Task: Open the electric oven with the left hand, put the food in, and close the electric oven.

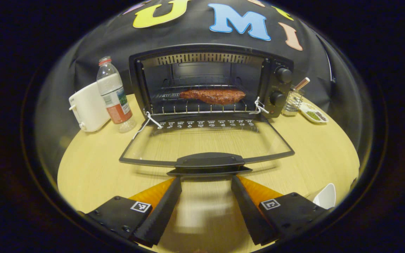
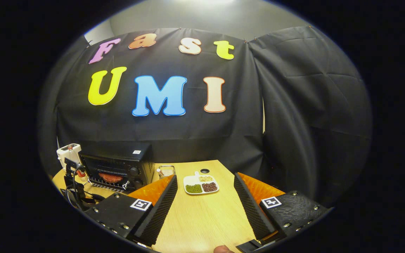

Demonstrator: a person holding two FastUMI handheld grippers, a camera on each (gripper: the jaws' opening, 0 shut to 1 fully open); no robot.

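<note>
Left gripper view, oven (image 1: 209,80) glass door flat, ridged jaws wide apart, empty.

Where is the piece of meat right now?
In the left gripper view, the piece of meat lies on the wire rack inside the open electric oven, behind its lowered glass door, left of the two knobs.

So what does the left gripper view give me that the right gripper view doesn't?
Left gripper view alone: the door folded down flat, its handle just ahead of the open left gripper, the rack, a bottle.
Right gripper view alone: the open right gripper held over bare table, far from the oven; the dish's three compartments.
Both: the oven with the meat inside, the white appliance beside it.
</note>
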